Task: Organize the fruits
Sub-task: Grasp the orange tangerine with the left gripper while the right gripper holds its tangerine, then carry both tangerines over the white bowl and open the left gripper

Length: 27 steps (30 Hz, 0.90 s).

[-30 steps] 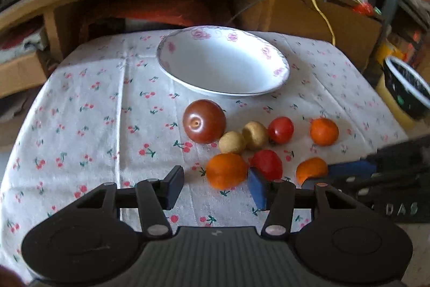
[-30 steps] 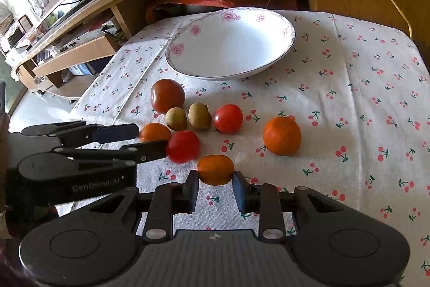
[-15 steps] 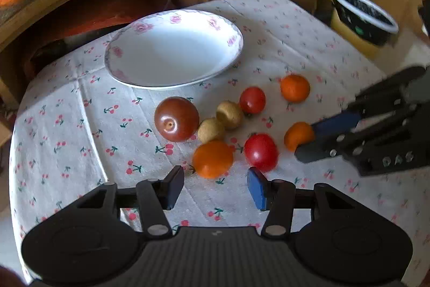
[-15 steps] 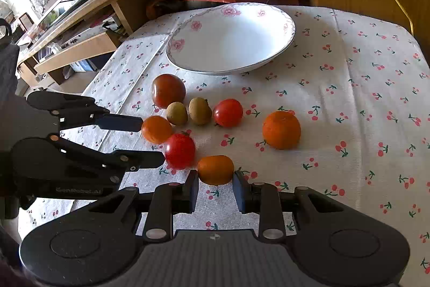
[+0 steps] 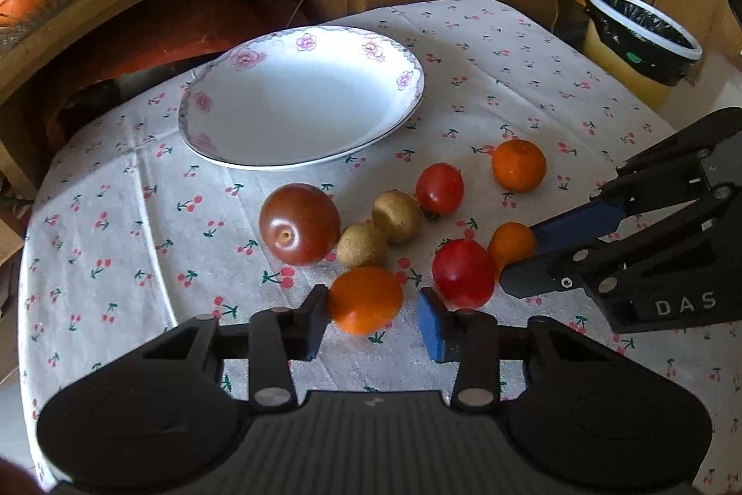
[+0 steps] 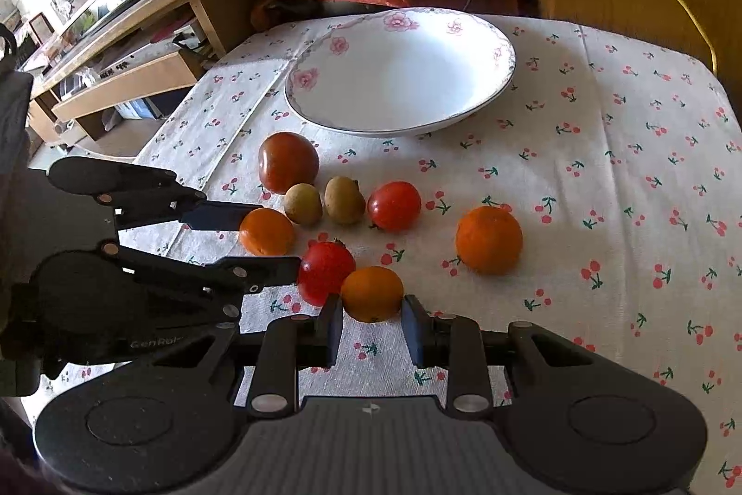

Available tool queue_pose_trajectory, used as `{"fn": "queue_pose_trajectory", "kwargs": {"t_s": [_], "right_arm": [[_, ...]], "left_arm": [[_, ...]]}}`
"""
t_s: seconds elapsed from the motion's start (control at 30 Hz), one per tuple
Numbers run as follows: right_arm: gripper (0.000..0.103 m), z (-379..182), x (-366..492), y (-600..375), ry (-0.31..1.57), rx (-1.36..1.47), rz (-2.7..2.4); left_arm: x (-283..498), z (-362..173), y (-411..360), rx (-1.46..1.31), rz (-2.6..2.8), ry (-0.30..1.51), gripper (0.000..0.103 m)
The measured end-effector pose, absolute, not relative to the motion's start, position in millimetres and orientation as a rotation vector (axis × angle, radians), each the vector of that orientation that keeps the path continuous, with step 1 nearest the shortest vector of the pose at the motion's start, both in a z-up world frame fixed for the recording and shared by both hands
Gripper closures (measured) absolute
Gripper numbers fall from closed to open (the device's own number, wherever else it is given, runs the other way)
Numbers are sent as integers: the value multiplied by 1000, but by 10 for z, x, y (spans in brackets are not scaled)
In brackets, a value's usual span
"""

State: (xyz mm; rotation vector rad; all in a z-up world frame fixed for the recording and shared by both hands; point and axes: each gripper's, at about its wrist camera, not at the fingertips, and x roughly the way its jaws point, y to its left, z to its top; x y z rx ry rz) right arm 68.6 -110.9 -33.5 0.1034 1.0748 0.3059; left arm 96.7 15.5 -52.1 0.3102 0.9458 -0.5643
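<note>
My left hand-held gripper (image 5: 371,321) spread around an orange fruit (image 5: 365,299) low centre, my right hand-held gripper (image 6: 371,325) spread around another orange fruit (image 6: 372,293), empty bowl (image 5: 297,45) upper centre.

Beyond the left gripper (image 5: 371,321) lie 8 fruits on the cloth: 3 orange ones, 3 tomatoes and 2 small brown fruits. Of the orange ones, 1 (image 5: 365,299) sits between its fingers, 1 (image 5: 511,244) to its right between the fingers of the right gripper (image 6: 371,325), and 1 (image 5: 518,164) farther off to the right. The 3 tomatoes are 1 large dark one (image 5: 299,223) ahead-left and 2 smaller red ones (image 5: 463,273) (image 5: 439,189) ahead-right. The 2 brown fruits (image 5: 361,245) (image 5: 397,215) touch, straight ahead. 1 white bowl (image 5: 232,142) stands beyond all.
</note>
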Motion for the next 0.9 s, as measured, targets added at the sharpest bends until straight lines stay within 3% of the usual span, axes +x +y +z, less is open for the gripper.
{"fn": "queue_pose_trajectory", "kwargs": {"t_s": [0.1,0.9], "right_arm": [[78,-343,700,-1105,1073,97,305],[81,-222,630,-1009,1089,46,237]], "left_arm": [[990,-521,162,280,-529,953,62],[867,-413,104,239,-480,979,63]]}}
